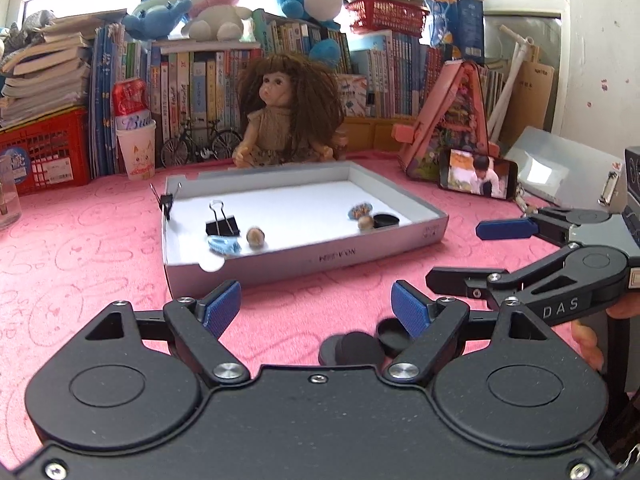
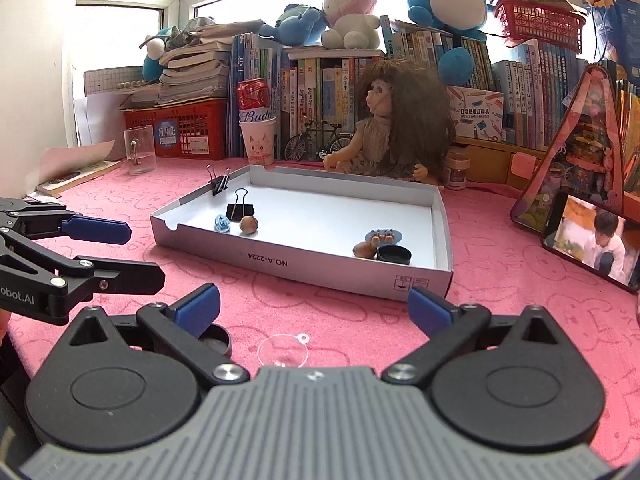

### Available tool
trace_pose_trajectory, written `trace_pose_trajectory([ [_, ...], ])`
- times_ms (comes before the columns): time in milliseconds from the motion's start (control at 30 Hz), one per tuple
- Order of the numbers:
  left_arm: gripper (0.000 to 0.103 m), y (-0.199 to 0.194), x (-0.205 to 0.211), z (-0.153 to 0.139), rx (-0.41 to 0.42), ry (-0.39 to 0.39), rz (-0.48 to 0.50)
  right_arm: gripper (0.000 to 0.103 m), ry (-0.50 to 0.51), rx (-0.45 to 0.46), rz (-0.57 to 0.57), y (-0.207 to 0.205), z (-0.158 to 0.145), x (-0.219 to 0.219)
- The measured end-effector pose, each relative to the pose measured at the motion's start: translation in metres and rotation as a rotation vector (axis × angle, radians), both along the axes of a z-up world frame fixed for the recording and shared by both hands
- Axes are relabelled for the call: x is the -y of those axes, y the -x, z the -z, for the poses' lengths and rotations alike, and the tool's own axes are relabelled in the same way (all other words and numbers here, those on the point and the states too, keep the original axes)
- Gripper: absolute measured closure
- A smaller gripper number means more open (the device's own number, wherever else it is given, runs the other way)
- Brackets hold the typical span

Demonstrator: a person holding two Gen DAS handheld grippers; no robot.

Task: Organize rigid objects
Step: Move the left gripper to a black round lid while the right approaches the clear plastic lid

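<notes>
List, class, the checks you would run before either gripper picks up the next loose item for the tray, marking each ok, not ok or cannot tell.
1. Left gripper open and empty: ok.
2. Right gripper open and empty: ok.
3. Loose black caps lie on the pink cloth between the left fingers: ok.
4. Clear suction cup lies between the right fingers, outside the tray: ok.
5. Tray has bare floor in its middle for more items: ok.
6. Exact count of black caps, as the gripper body hides part of them: cannot tell.
</notes>
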State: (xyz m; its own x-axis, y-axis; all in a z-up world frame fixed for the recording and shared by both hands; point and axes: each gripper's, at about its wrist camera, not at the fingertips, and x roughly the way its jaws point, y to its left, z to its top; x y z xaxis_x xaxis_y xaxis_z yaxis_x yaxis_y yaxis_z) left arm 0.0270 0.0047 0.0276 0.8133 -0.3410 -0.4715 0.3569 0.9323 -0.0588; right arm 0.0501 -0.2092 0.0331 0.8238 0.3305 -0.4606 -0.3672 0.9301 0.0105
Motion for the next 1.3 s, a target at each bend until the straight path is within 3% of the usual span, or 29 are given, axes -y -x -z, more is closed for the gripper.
trace_pose_trajectory([
  [367, 0.037, 0.013, 0.003, 0.020, -0.050, -0.039, 0.053, 0.000, 0.077, -0.009, 0.017, 0.012, 0.020, 0.000],
  [467, 0.049, 0.013, 0.006, 0.022, -0.044, -0.047, 0.060, 0.000, 0.088, -0.021, 0.033, 0.010, 0.024, -0.001],
  [533, 0.064, 0.016, 0.010, 0.022, -0.030, -0.059, 0.083, 0.000, 0.091, -0.031, 0.041, 0.008, 0.025, -0.001],
  [767, 0.066, 0.024, 0.022, 0.026, 0.018, -0.113, 0.120, 0.000, 0.130, -0.083, 0.032, 0.002, 0.029, -0.007],
  [1067, 0.071, 0.021, 0.029, 0.034, 0.035, -0.149, 0.119, 0.000, 0.092, -0.123, 0.038, -0.003, 0.030, -0.003],
  [1300, 0.073, 0.018, 0.031, 0.035, 0.037, -0.138, 0.107, 0.000, 0.087, -0.129, 0.039, -0.004, 0.031, -0.002],
])
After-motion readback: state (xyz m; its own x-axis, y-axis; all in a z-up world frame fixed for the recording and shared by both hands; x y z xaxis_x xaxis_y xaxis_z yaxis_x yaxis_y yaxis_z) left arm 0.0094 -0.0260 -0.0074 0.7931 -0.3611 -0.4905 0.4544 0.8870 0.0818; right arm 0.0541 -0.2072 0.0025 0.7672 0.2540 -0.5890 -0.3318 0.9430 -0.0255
